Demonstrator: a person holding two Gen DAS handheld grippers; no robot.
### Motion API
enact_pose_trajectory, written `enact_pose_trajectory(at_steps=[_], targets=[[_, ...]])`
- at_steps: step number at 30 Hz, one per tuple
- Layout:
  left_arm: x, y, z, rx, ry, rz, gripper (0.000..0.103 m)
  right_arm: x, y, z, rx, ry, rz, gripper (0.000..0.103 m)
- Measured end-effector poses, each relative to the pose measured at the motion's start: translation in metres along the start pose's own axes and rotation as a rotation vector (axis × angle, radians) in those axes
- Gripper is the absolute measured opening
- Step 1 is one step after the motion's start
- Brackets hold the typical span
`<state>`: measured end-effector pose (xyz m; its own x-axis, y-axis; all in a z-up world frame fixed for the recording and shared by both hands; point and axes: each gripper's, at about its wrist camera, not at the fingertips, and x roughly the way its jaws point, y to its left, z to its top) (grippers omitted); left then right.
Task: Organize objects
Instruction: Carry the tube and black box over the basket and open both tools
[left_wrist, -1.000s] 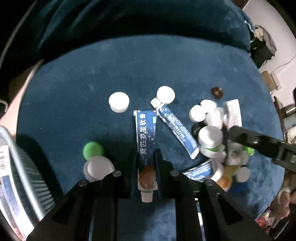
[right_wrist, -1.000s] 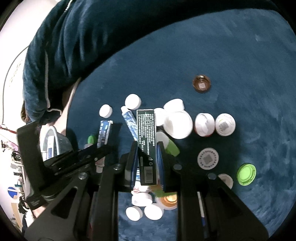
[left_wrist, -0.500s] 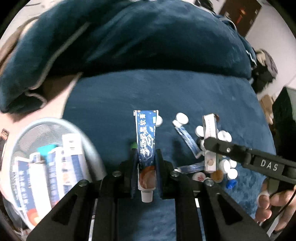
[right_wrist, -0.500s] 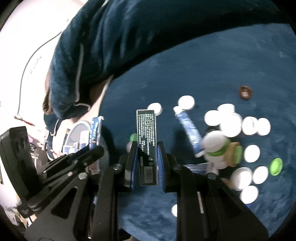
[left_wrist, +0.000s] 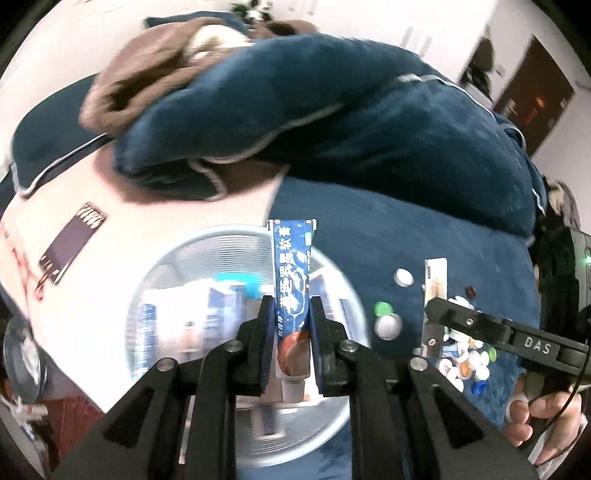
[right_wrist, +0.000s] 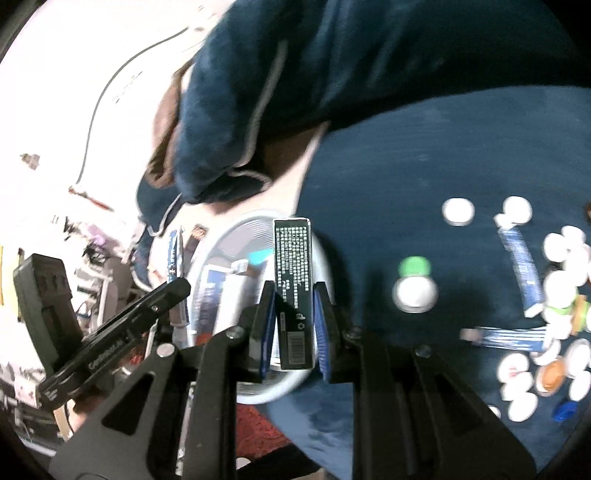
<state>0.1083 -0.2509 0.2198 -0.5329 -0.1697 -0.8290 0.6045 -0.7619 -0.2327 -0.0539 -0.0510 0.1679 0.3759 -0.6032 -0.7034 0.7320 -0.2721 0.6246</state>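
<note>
**Both grippers loaded, over the basket**

My left gripper (left_wrist: 291, 343) pinches a blue tube (left_wrist: 292, 280) near its cap end, the flat crimped end sticking up and away from me. Beneath it lies the round wire basket (left_wrist: 184, 254), which holds several blue and white tubes and boxes, blurred. The basket sits at the edge of the dark blue plush surface (left_wrist: 424, 236), partly on a pale surface beside it.

My right gripper (right_wrist: 293, 332) clamps a slim black box (right_wrist: 293, 269) with white print and a barcode at its lower end. The box stands upright between the pads, in front of the same basket (right_wrist: 236, 236) in that view.

In the left wrist view the right gripper (left_wrist: 436, 314) shows at the right, my hand (left_wrist: 543, 417) on its handle. In the right wrist view the left gripper (right_wrist: 177, 291) shows at the left with the tube (right_wrist: 173, 254) poking up from it.

On the plush surface, well apart from the basket, lie loose white caps (right_wrist: 458, 211), a green cap (right_wrist: 415, 266), two more blue tubes (right_wrist: 521, 273) and a heap of small lids (right_wrist: 546, 373).
</note>
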Motion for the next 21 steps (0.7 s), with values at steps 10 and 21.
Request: enact_pose_trajectory(at_steps=[10, 21], targets=[[-0.009, 0.072, -0.010, -0.087, 0.015, 0.107, 0.017, 0.055, 0.045, -0.008, -0.094, 0.128, 0.017, 0.022], [-0.014, 0.082, -0.025, -0.098, 0.009, 0.192, 0.102, 0.029, 0.027, -0.009, -0.118, 0.036, -0.196, 0.103]])
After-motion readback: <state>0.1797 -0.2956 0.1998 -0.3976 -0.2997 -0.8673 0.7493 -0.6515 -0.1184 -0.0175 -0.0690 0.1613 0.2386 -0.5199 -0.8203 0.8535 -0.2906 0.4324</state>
